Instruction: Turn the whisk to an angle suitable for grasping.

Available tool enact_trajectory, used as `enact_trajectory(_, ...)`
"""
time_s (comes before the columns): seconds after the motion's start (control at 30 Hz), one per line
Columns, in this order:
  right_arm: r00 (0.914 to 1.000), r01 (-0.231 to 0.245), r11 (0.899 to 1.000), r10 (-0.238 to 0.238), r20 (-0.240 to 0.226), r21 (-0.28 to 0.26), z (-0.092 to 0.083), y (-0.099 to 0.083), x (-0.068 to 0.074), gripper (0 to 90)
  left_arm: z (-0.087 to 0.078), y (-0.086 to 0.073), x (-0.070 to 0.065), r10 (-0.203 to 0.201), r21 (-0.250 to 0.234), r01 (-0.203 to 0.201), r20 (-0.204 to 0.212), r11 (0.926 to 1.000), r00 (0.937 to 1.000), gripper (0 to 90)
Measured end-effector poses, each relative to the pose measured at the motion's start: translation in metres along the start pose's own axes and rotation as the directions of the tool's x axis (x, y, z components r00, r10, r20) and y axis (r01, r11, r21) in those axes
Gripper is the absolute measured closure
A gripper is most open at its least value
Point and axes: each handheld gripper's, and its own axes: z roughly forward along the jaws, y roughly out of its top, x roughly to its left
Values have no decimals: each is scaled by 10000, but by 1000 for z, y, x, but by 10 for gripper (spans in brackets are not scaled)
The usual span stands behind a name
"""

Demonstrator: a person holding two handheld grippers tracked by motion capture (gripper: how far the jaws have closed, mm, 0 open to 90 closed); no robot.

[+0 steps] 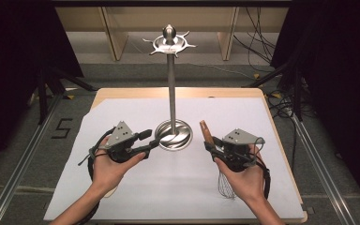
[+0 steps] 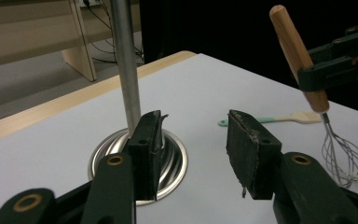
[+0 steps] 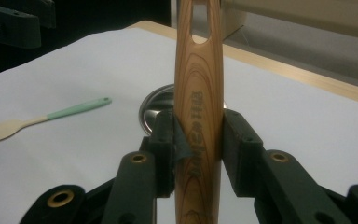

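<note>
In the high view, the whisk (image 1: pixel 214 154) sits at the lower right of the frame, held in the right claw (image 1: pixel 212 146): its wooden handle points up and toward the middle, and its wire loops hang below the hand over the white sheet on the counter (image 1: pixel 122 101). The left claw (image 1: pixel 151 139) is at left of centre with its jaws apart and nothing between them, its tips just beside the round base of the metal stand (image 1: pixel 172 117), whose pole rises up the centre to a hooked top.

In the left gripper view, the left claw (image 2: pixel 193 140) stands open over bare sheet, its left jaw in front of the stand's base and pole (image 2: pixel 126 70). At the upper right, the whisk (image 2: pixel 303 70) is clamped by its handle in the right claw, wires below. A small spatula with a green handle (image 2: pixel 275 119) lies flat on the sheet behind.

In the right gripper view, the right claw (image 3: pixel 198 135) presses both pads on the whisk's wooden handle (image 3: pixel 199 93), which stands upright through the centre of the frame. The spatula (image 3: pixel 42 119) lies at middle left; the stand's base (image 3: pixel 156 105) shows behind the handle.
</note>
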Motion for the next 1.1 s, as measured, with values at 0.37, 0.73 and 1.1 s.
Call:
enact_trajectory(0.37, 9994, 345, 9961, -340, 82, -808, -10, 12, 6, 684, 9, 28, -13, 400, -779, -352, 600, 9963, 9974, 539)
enact_trajectory(0.73, 9989, 460, 9904, -444, 149, -1302, -13, 19, 5, 684, 19, 46, -23, 346, -1041, -254, 879, 9942, 9955, 535)
enact_trajectory(1.1, 9989, 456, 9903, -442, 131, -1315, -16, 21, 3, 684, 22, 48, -22, 269, -1105, -166, 920, 9937, 9954, 528)
